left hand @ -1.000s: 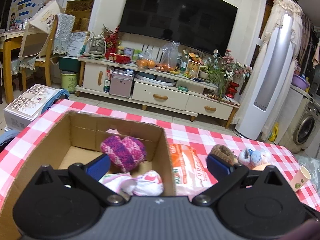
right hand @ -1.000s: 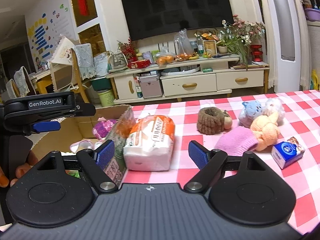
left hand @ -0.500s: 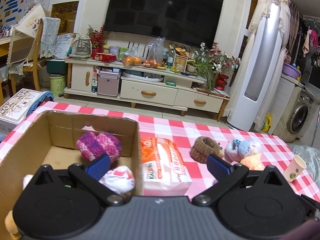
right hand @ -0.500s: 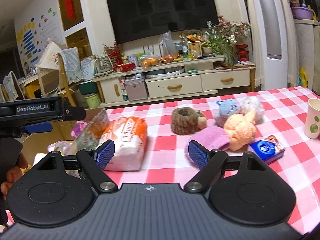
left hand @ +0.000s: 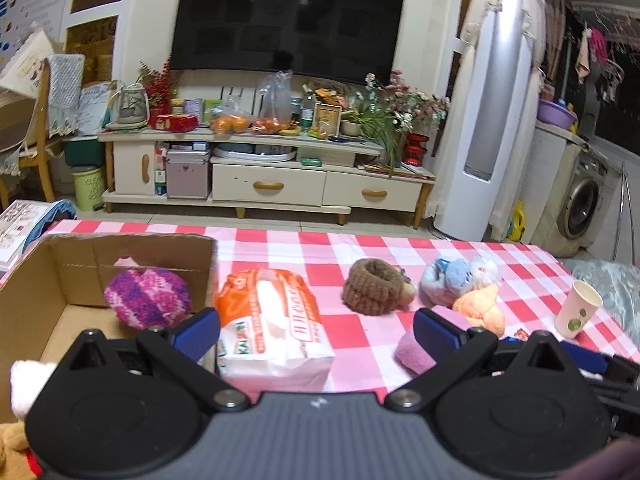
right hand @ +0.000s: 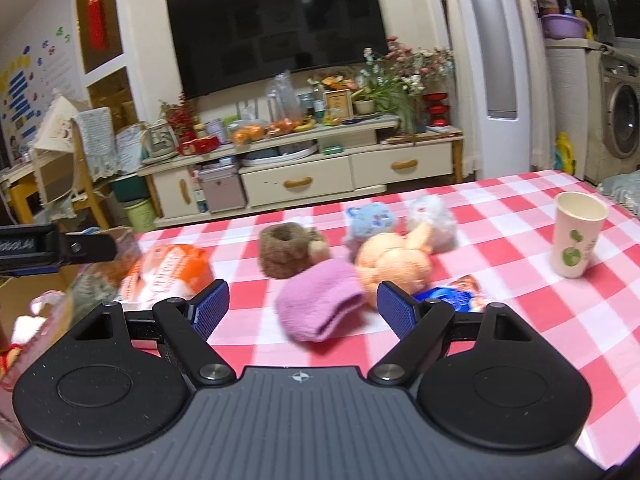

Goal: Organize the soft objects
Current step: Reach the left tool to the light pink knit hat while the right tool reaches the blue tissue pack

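Observation:
A cardboard box (left hand: 48, 280) sits at the table's left with a purple-pink knitted ball (left hand: 146, 298) inside. On the checked cloth lie a brown knitted ring (left hand: 372, 290), a blue-grey plush (left hand: 456, 280), an orange plush (left hand: 480, 310) and a pink knitted hat (right hand: 320, 310). My left gripper (left hand: 316, 330) is open and empty above an orange tissue pack (left hand: 272, 320). My right gripper (right hand: 304, 308) is open and empty, with the pink hat between its fingers' line of sight, just ahead.
A paper cup (right hand: 576, 240) stands at the right of the table. A small blue carton (right hand: 452, 294) lies by the orange plush. The left gripper's body shows at the far left of the right wrist view (right hand: 52, 246). A TV cabinet stands beyond the table.
Both grippers have swung to the right, away from the box. The right gripper now faces the pink hat and plush toys; the box has slid to the left of both views.

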The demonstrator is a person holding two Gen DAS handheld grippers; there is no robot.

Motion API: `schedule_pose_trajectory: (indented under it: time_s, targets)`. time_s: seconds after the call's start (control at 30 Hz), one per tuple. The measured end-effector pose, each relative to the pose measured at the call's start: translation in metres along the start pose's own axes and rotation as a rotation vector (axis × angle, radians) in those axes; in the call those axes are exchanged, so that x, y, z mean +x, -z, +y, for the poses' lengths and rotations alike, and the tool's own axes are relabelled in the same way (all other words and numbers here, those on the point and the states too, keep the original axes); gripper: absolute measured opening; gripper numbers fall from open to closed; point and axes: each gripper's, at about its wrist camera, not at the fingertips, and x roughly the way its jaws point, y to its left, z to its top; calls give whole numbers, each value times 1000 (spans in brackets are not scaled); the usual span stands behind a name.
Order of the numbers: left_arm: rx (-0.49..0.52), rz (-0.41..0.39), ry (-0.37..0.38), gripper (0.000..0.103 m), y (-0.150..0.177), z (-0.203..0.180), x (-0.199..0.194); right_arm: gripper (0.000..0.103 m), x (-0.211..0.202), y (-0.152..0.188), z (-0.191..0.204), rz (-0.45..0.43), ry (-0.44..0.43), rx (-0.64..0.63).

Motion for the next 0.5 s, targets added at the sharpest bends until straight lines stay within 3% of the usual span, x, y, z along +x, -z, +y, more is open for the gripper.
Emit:
schedule_pose_trajectory:
  time_s: [0.5]
  targets:
    - [101, 28, 37, 102, 12, -41, 16, 101, 13, 6, -56, 8, 150, 56]
